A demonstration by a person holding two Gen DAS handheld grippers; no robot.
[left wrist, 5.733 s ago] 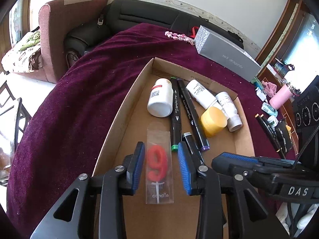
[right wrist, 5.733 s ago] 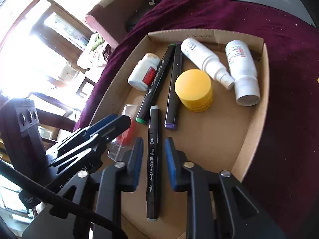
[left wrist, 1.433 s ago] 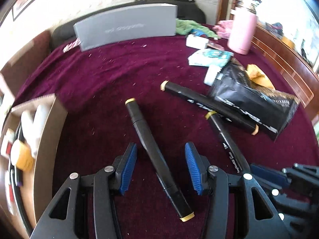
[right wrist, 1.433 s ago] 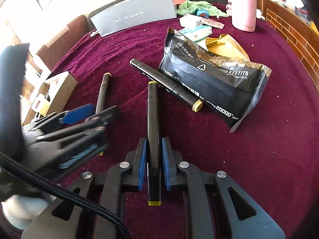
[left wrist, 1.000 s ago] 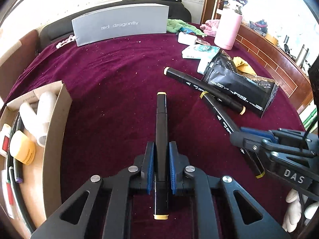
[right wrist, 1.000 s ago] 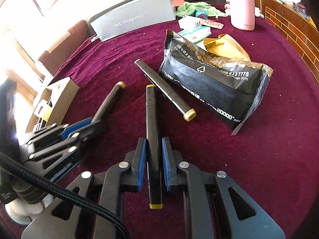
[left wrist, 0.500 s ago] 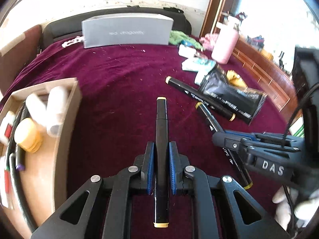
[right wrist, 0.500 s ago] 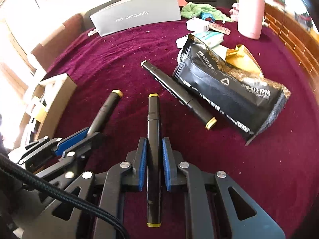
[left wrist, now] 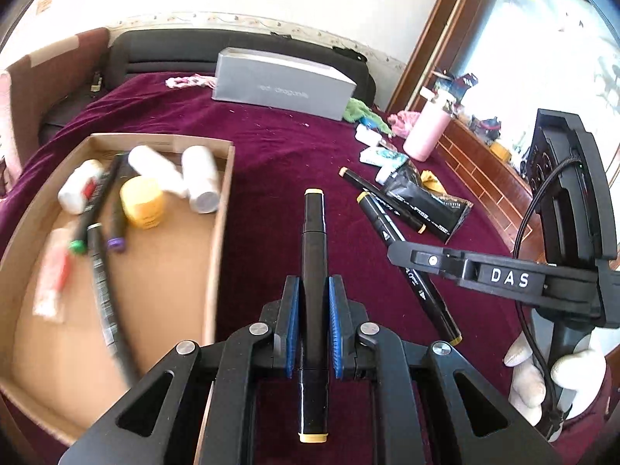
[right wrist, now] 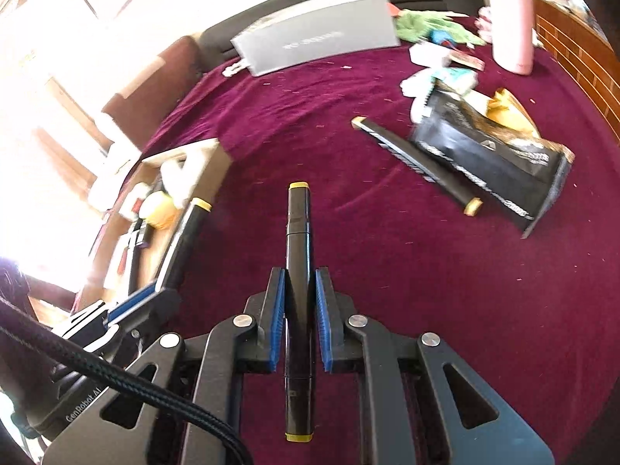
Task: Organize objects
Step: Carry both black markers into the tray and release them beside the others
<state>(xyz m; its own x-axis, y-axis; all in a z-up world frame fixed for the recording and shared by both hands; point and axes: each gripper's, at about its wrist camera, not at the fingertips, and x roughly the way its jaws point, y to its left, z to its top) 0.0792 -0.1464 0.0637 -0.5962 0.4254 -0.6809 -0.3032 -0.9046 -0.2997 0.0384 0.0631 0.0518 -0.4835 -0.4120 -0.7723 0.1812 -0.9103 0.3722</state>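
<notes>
My left gripper (left wrist: 314,283) is shut on a black marker with yellow caps (left wrist: 314,232), held above the maroon cloth just right of the cardboard box (left wrist: 223,209). The box holds white bottles, a yellow jar (left wrist: 141,201), several markers and a candle packet. My right gripper (right wrist: 297,275) is shut on a second black yellow-capped marker (right wrist: 297,224), also lifted off the cloth. In the right wrist view the left gripper (right wrist: 143,296) and its marker (right wrist: 190,232) show at the lower left, beside the box (right wrist: 201,151). A third marker (right wrist: 414,162) lies loose on the cloth.
A black snack bag (right wrist: 492,159) lies against the loose marker. Behind stand a grey carton (left wrist: 279,85) and a pink bottle (left wrist: 424,131), with small packets and a green cloth. A gloved hand (left wrist: 550,372) holds the right gripper. A wooden edge bounds the right.
Since 1.4 s ago the left gripper shut on its marker and lifted it. Both grippers have carried their markers left toward the box, which now fills more of the left wrist view.
</notes>
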